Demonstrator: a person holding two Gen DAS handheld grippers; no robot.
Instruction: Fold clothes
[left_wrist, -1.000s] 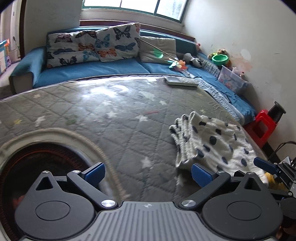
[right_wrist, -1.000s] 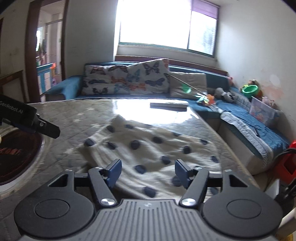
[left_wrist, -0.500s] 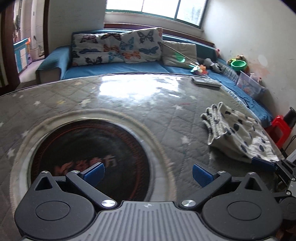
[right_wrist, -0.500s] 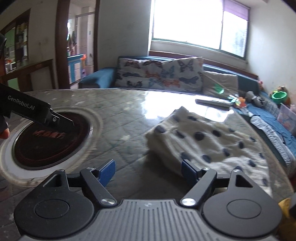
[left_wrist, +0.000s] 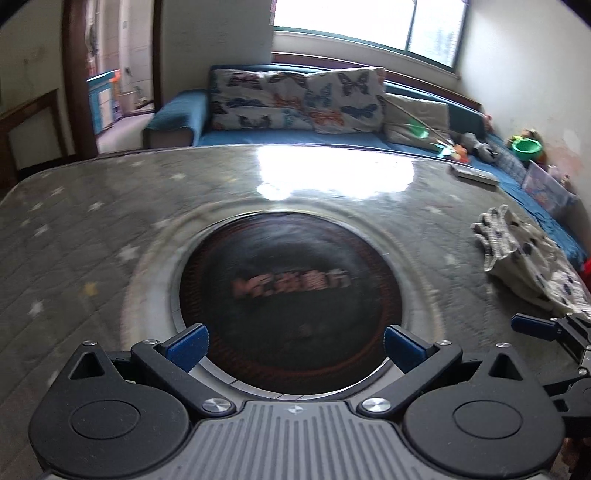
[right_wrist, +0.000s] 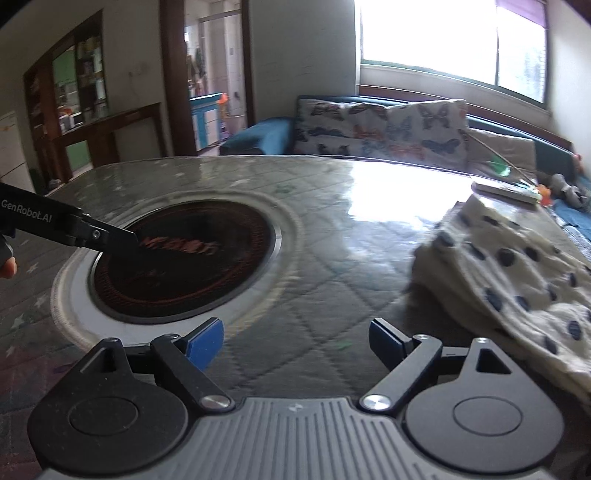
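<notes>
- Red lettering on the dark round inset (left_wrist: 290, 299) was blurred, unreadable; garment (right_wrist: 517, 273) was cut off at the right frame edge.
- Garment was cream with dark dots, crumpled at the right side of the quilted table (left_wrist: 92, 236).
- Left gripper (left_wrist: 295, 341) was spread wide, empty, above the inset.
- Right gripper (right_wrist: 295, 339) was spread wide, empty, left of the garment, not touching it.

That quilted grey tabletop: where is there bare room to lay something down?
The grey quilted tabletop lies bare left of the round dark inset plate, and between that plate and the white dark-dotted garment. The right edge is crowded: garment, plus a flat grey box.
</notes>
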